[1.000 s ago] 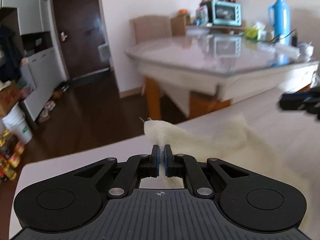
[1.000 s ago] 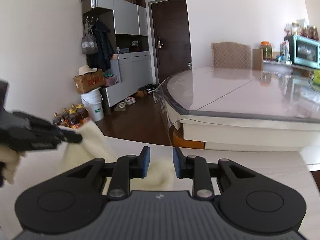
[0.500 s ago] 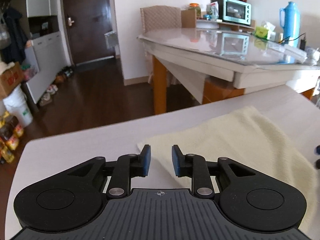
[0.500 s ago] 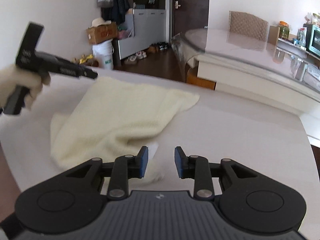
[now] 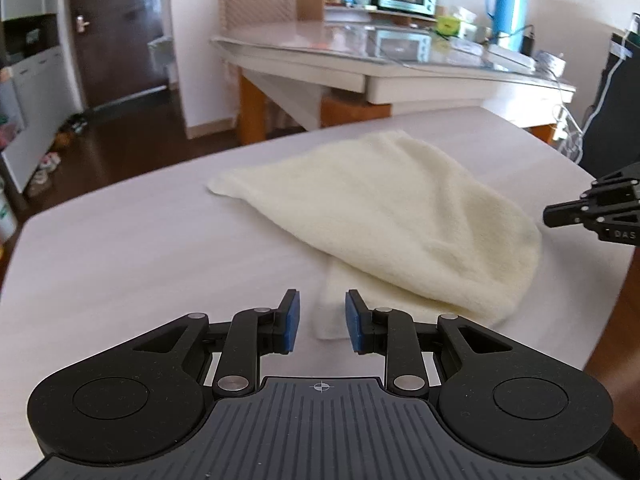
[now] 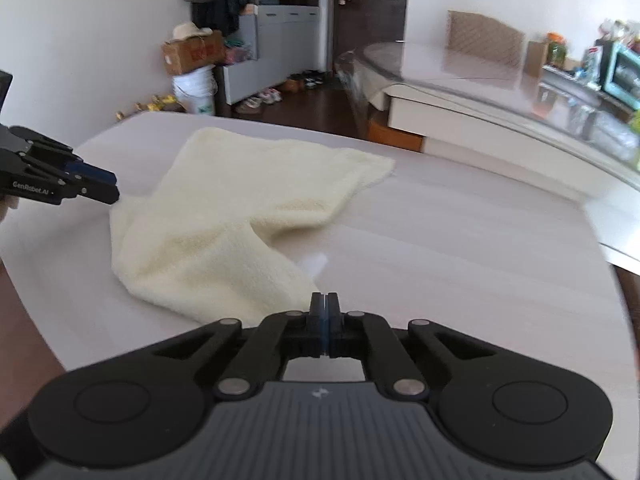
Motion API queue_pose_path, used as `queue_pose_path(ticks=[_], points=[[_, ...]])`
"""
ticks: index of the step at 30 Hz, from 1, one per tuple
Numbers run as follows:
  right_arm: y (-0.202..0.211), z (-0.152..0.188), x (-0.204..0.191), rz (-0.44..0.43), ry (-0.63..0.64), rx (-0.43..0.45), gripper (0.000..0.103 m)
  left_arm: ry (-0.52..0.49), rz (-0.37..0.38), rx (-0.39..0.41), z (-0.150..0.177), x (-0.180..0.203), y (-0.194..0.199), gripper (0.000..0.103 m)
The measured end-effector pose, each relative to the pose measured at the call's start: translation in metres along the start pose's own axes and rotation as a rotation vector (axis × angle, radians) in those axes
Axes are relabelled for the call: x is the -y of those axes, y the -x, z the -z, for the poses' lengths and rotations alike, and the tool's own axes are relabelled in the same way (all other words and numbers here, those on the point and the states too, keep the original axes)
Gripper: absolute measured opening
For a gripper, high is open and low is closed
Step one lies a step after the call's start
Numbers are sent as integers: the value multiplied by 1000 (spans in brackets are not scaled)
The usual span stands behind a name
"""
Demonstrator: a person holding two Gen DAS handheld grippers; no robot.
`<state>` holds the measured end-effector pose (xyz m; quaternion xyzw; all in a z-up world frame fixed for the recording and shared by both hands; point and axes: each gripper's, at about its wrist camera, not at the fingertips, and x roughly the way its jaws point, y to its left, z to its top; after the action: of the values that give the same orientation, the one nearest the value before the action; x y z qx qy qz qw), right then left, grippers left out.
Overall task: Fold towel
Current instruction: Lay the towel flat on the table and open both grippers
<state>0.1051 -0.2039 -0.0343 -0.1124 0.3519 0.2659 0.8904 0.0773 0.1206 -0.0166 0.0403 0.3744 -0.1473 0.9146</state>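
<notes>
Cream towel (image 5: 400, 216) lies loosely folded; left tongs (image 5: 322, 320) parted and empty, right tongs (image 6: 325, 320) closed.

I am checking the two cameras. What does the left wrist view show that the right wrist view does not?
Only the left wrist view: a blue thermos and an open gap between the left gripper pads. Only the right wrist view: a white bucket, a cardboard box, and the right gripper shut. Both: the cream towel, loosely folded on the white table.
</notes>
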Motion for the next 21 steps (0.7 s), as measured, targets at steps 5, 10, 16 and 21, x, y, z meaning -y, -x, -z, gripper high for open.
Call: queue_pose_path(ticks=[5, 10, 16, 21], points=[[27, 14, 2, 7, -57, 30, 9, -43, -3, -40, -5, 10, -17, 35], [24, 0, 4, -2, -67, 97, 28, -60, 1, -56, -3, 15, -14, 16], [-18, -16, 4, -52, -38, 58, 30, -35, -35, -58, 15, 13, 12, 13], [-21, -14, -6, -56, 25, 28, 2, -1, -64, -66, 27, 14, 22, 14]])
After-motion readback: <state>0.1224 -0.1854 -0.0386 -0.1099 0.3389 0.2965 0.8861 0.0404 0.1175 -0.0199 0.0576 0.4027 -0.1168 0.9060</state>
